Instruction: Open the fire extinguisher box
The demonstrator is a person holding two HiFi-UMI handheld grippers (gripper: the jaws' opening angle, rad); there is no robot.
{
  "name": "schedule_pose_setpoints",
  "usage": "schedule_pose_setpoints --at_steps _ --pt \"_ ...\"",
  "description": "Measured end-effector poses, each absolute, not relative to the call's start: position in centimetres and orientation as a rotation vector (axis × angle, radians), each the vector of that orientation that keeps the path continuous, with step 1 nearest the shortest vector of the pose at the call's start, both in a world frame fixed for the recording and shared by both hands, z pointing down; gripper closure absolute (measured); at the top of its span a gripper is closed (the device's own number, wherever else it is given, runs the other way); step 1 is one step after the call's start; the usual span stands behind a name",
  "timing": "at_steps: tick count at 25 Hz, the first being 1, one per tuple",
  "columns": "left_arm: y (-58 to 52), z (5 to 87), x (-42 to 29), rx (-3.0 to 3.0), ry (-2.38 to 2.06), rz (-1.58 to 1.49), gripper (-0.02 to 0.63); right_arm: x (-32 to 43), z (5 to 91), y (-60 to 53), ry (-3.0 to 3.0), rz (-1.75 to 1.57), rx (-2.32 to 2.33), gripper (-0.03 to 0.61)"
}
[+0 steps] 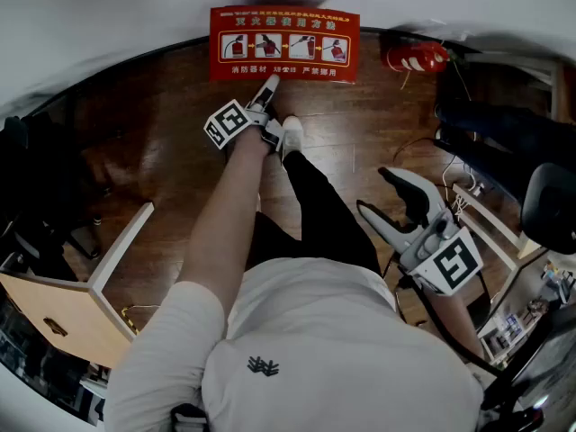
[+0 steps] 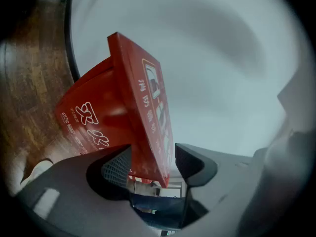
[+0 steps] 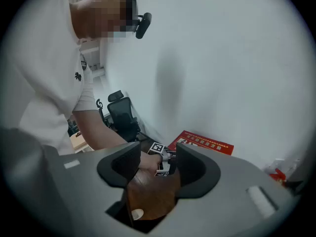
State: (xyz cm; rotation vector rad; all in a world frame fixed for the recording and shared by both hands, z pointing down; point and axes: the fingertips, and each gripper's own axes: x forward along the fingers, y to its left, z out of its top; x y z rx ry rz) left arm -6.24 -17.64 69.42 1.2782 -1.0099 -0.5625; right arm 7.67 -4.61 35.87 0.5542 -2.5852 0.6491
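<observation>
1. The red fire extinguisher box (image 1: 284, 45) sits on the wooden floor (image 1: 162, 142), against the white wall.
2. The left gripper (image 1: 268, 86) reaches the box. Its jaws are spread wide, with the lid (image 2: 143, 112) edge between them, unclamped.
3. The right gripper (image 1: 385, 196) is held aside, its jaws apart and empty.

The dark wooden floor (image 1: 144, 142) carries the red fire extinguisher box (image 1: 284, 45), set against the white wall (image 1: 108, 7). A red object with white marks (image 1: 416, 58) lies near the box on its right. A pale wooden cabinet (image 1: 67, 313) stands well apart at the left.
</observation>
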Motion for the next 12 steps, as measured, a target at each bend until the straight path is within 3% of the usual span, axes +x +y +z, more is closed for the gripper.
schedule_pose_setpoints --at_steps 8,12 --pt "-20.7 70.4 -6.4 1.210 -1.030 -0.676 0.359 8.6 37.1 -8.4 -2.595 0.703 0.501 0.373" --pt "-19.7 70.2 -6.6 1.203 -1.047 -0.637 0.463 8.2 37.2 -8.4 -2.601 0.704 0.473 0.373"
